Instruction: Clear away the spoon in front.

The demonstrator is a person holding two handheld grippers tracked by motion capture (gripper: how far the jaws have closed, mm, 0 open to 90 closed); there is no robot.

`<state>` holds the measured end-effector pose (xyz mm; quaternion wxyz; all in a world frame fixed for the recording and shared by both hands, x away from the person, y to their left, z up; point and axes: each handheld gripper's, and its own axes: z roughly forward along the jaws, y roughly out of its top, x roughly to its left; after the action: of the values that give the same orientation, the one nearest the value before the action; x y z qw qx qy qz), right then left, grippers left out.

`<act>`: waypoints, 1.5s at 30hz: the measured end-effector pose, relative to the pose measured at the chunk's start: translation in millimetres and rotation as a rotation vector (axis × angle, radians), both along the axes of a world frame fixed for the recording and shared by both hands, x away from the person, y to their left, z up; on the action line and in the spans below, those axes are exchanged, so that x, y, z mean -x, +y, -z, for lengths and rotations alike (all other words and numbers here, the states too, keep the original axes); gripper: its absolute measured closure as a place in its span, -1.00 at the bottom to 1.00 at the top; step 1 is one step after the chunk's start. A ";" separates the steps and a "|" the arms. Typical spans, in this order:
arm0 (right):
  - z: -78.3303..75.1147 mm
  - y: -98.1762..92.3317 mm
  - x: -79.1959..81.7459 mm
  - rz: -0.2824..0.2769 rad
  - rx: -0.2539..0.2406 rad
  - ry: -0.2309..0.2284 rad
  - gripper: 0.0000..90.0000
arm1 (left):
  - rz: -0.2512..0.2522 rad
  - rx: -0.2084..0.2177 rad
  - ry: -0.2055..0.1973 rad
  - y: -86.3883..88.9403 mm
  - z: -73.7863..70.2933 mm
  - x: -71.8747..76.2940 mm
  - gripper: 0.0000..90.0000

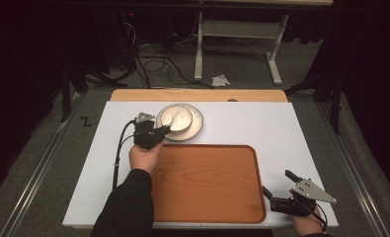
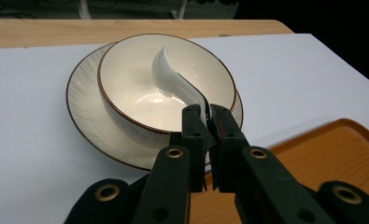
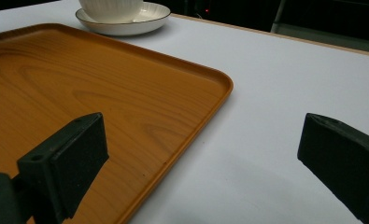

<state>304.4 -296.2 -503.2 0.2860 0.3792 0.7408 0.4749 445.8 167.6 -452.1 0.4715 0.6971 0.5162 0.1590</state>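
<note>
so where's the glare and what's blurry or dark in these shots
High view: table brightly lit, surroundings almost black, bowl washed out. Left gripper view: sharp highlights inside the bowl and along the spoon held by the left gripper; nearest jaw parts soft. Right gripper view: right gripper jaws slightly blurred, tray grain crisp, background dark.

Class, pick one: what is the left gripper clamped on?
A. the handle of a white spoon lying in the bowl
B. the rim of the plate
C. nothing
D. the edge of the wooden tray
A: the left gripper pinches the white spoon's handle over the bowl.
</note>
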 end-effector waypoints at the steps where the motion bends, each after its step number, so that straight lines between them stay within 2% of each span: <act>1: 0.2 0.0 -0.2 -0.002 -0.001 -0.001 -0.95 | 0.000 -0.009 -0.005 -0.1 -0.8 0.6 0.90; 16: 0.6 -0.2 -0.5 0.003 -0.002 0.004 -0.95 | 0.021 -0.040 -0.054 2.8 -10.1 10.5 0.90; 28: 0.6 0.2 -0.4 0.004 -0.002 0.005 -0.95 | 0.061 -0.047 -0.102 4.5 -21.7 28.0 0.90; 45: 0.7 0.7 -0.2 0.003 0.002 0.003 -0.95 | 0.108 0.002 -0.160 16.7 -25.1 68.6 0.90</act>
<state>304.6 -295.5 -503.9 0.2858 0.3807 0.7412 0.4733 377.2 184.3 -427.0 0.5197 0.7085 0.4389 0.1879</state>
